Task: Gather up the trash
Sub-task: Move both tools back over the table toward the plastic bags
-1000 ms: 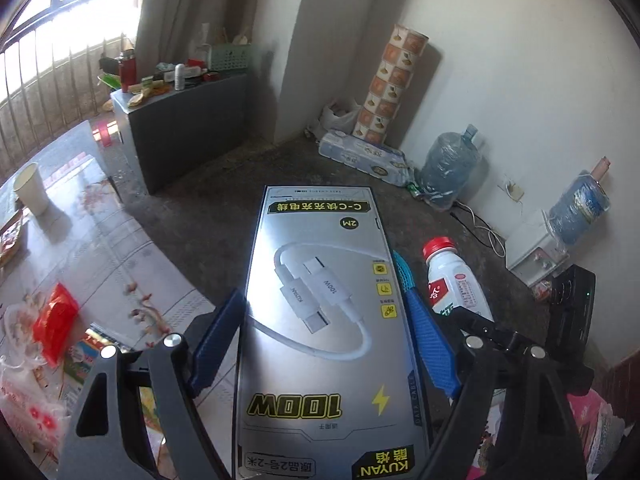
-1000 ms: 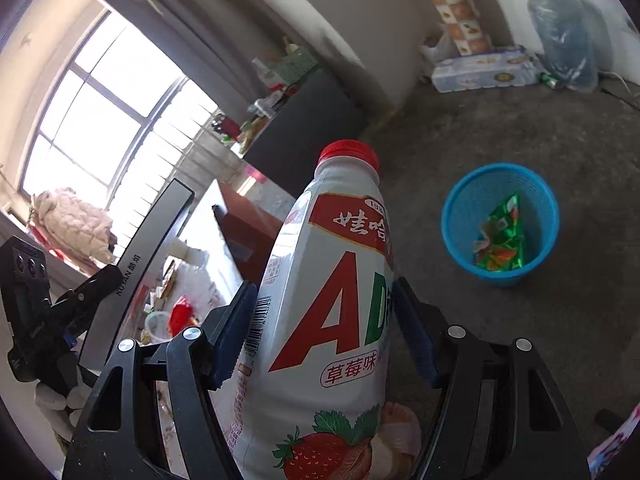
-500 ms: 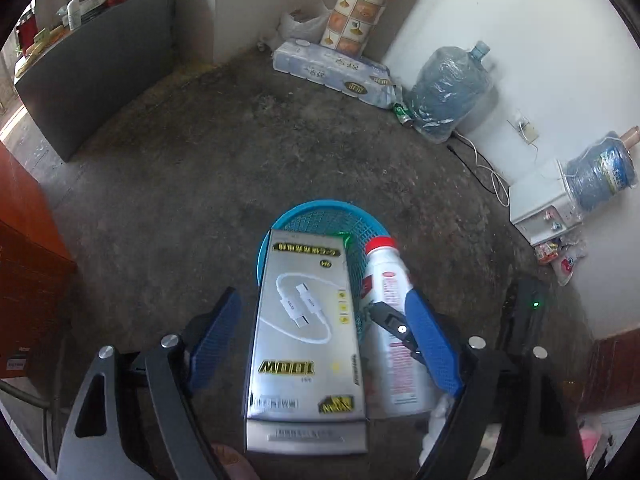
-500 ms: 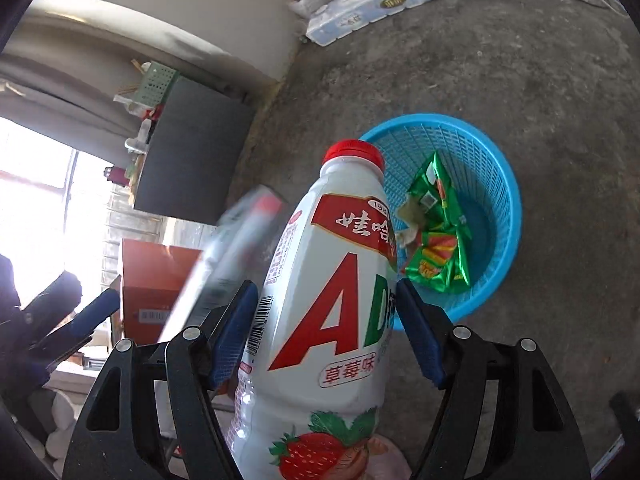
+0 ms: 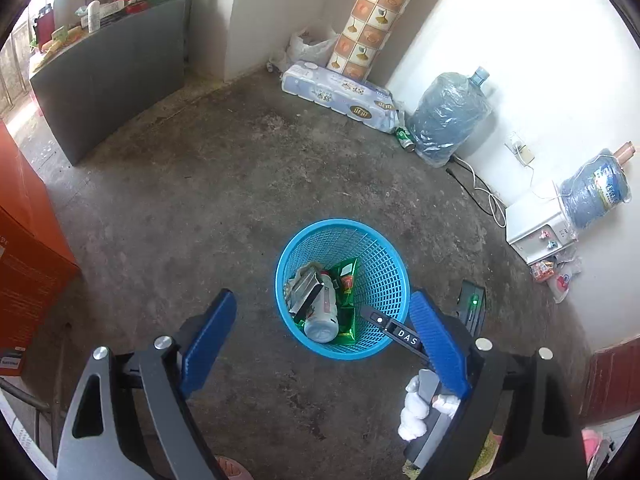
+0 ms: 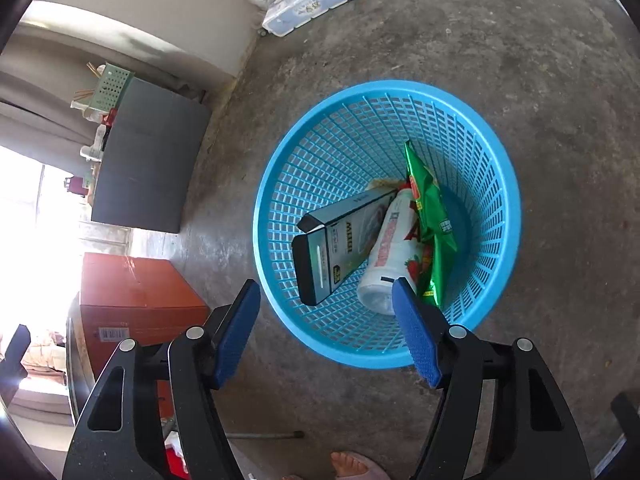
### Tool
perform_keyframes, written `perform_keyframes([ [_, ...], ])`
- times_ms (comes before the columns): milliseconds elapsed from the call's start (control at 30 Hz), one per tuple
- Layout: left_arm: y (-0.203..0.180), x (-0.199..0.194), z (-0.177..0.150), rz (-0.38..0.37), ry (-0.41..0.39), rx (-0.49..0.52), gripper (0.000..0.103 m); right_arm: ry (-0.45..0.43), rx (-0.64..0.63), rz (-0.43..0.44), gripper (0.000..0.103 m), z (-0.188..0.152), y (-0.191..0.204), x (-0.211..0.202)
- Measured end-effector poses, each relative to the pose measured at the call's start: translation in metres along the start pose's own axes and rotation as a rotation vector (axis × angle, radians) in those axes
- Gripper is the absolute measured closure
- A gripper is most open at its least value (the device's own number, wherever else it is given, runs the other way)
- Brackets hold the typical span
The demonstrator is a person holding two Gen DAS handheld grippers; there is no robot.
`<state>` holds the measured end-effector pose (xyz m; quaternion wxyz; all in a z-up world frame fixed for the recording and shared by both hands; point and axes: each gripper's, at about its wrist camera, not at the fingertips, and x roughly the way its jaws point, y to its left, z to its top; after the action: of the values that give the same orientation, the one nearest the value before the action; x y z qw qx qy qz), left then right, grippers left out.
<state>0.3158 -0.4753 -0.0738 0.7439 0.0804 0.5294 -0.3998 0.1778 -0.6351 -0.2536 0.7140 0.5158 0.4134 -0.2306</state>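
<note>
We see the white strawberry-print bottle (image 6: pixel 386 258) and grey cable box (image 6: pixel 340 240) lying in the blue basket (image 6: pixel 500 184); both tongs (image 5: pixel 322 334) (image 6: pixel 326 334), previously gripping them, now gape empty.

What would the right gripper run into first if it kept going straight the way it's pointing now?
Probably the blue basket: the open right gripper aims at its near rim, and just past that lie the cable box and the milk bottle. Depth is hard to judge.
</note>
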Motion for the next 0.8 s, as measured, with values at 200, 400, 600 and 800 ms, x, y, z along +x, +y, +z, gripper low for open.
perform_keyframes([
  [200, 0.021, -0.097, -0.025, -0.045, -0.097, 0.041, 0.017, -0.071, -0.121, 0.016, 0.038, -0.018, 0.025, -0.053],
  [400, 0.081, -0.240, -0.100, -0.024, -0.294, 0.031, 0.017, -0.108, -0.275, 0.096, 0.032, -0.063, 0.070, -0.126],
  [600, 0.160, -0.361, -0.203, 0.174, -0.485, -0.116, 0.017, -0.056, -0.420, 0.203, 0.029, -0.115, 0.129, -0.169],
  [800, 0.208, -0.405, -0.303, 0.258, -0.535, -0.311, 0.017, 0.071, -0.529, 0.324, 0.028, -0.163, 0.197, -0.168],
])
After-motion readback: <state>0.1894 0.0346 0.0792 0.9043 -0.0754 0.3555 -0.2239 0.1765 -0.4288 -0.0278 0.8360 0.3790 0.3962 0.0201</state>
